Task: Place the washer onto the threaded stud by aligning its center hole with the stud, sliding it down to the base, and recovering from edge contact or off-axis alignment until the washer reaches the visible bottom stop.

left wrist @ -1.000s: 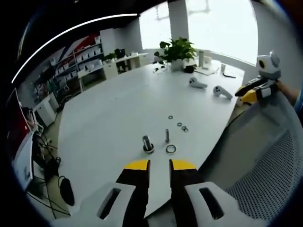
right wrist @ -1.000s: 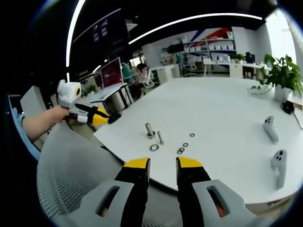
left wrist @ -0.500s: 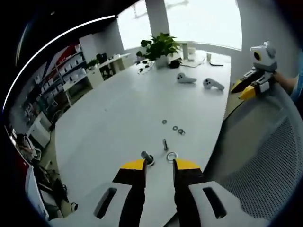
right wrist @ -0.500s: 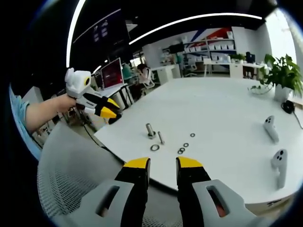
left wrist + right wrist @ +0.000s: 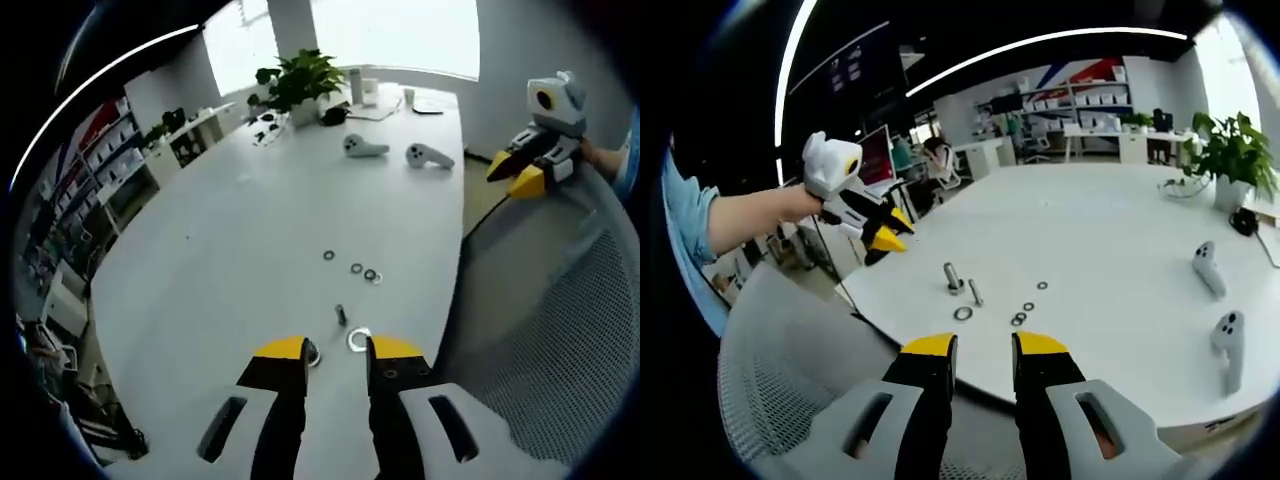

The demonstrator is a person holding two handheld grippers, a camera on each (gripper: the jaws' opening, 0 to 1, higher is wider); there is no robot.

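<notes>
The left gripper (image 5: 335, 352) hangs with jaws parted and empty just above the large washer (image 5: 358, 339), which lies flat on the white table (image 5: 240, 230). The threaded stud (image 5: 952, 277) stands upright at the washer's eleven o'clock in the right gripper view, a short bolt (image 5: 975, 292) between them. The right gripper (image 5: 983, 350), parted and empty, waits off the table edge. Small washers (image 5: 357, 269) lie farther on, two controllers (image 5: 390, 151) beyond.
</notes>
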